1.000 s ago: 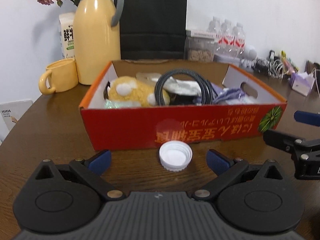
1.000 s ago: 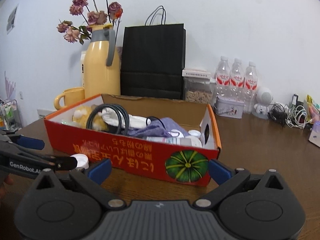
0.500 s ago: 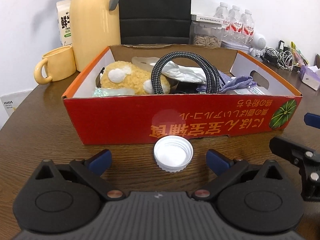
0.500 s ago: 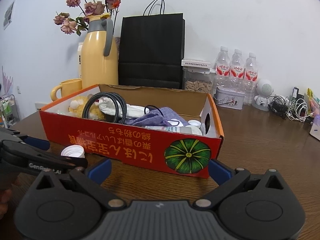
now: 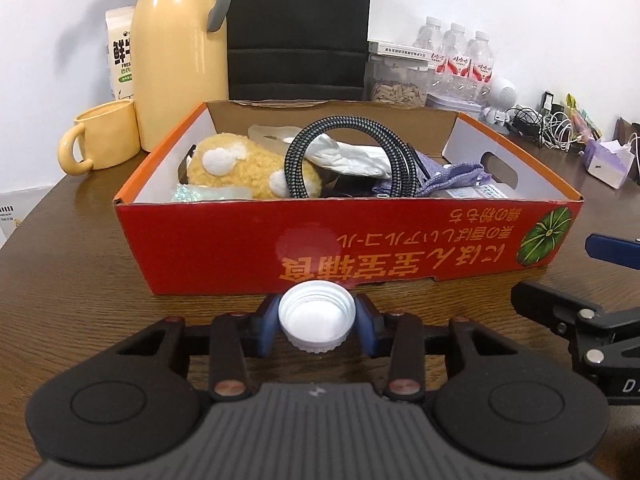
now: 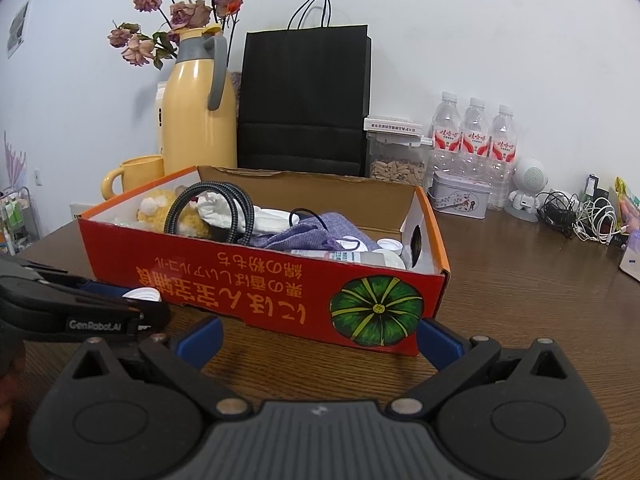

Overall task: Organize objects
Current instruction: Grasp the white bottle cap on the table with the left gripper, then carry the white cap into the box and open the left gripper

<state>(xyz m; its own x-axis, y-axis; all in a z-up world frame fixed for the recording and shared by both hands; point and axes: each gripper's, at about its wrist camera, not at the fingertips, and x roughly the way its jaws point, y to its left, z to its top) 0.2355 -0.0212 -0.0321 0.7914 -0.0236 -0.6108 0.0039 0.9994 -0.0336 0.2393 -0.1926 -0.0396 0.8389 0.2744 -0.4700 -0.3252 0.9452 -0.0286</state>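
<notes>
Box on the table already holds a plush toy, cable and cloth. Left gripper has just been closing and now clamps the cap lying before the box; lifting it in remains. Right gripper hangs apart, empty.

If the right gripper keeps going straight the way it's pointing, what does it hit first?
Most likely the red cardboard box: its front wall with the pumpkin picture sits directly ahead of the open right gripper, with only bare table between. Exact depth is hard to judge.
</notes>
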